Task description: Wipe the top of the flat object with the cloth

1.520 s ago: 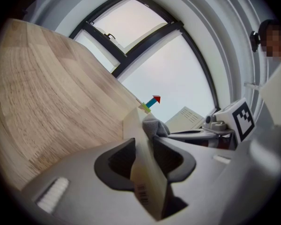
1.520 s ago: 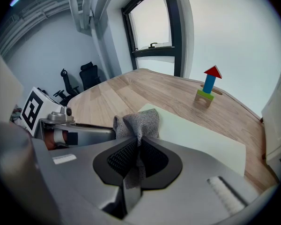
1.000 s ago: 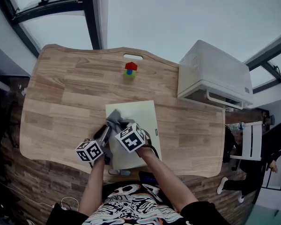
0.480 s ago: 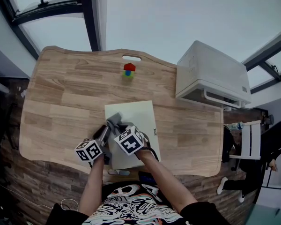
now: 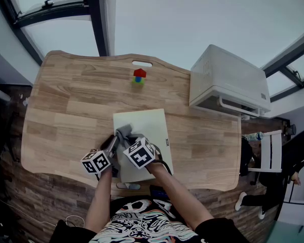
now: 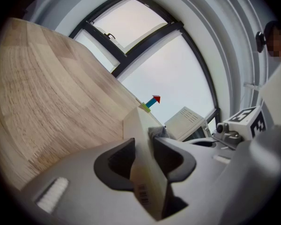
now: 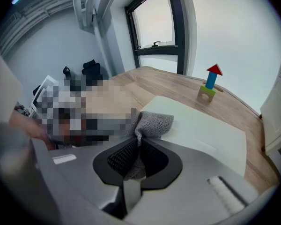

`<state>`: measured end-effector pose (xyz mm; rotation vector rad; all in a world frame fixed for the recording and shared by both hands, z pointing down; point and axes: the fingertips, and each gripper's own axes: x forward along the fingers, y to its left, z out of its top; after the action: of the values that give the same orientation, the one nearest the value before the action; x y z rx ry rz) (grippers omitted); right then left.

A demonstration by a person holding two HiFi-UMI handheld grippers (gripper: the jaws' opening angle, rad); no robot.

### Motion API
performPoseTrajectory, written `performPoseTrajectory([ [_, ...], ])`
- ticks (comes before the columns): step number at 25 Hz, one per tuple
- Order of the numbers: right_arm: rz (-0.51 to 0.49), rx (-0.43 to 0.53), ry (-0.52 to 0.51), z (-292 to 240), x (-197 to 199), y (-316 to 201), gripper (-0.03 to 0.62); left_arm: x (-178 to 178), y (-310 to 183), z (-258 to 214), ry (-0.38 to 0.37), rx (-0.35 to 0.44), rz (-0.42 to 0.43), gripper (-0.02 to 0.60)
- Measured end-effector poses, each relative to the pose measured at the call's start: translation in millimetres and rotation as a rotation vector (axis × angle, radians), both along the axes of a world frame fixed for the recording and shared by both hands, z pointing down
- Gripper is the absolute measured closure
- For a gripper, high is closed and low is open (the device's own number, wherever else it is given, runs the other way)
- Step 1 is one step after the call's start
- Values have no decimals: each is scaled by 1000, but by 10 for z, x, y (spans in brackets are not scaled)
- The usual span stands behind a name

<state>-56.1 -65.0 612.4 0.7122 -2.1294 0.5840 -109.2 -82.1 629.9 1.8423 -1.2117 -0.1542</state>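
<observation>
A cream flat board (image 5: 147,128) lies on the wooden table (image 5: 66,110) near its front edge. My left gripper (image 5: 113,145) is shut on the board's left edge (image 6: 143,172), seen edge-on between the jaws. My right gripper (image 5: 129,135) is shut on a grey cloth (image 5: 123,131), which rests on the board's near left part. In the right gripper view the cloth (image 7: 152,123) bunches out past the jaws onto the board (image 7: 201,130).
A small toy of red, blue and green blocks (image 5: 139,76) stands at the table's far side. A white boxy appliance (image 5: 228,82) sits at the right. A white chair (image 5: 271,153) and a person are beyond the table's right end.
The right gripper and cloth have shifted slightly toward me and left on the board. The left gripper has stayed put.
</observation>
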Motion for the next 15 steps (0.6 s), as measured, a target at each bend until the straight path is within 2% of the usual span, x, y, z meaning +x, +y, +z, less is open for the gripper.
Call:
performPoseTrajectory([
  [15, -27, -3, 5, 8, -7, 126, 574, -1, -4, -3, 1, 1, 0, 402],
])
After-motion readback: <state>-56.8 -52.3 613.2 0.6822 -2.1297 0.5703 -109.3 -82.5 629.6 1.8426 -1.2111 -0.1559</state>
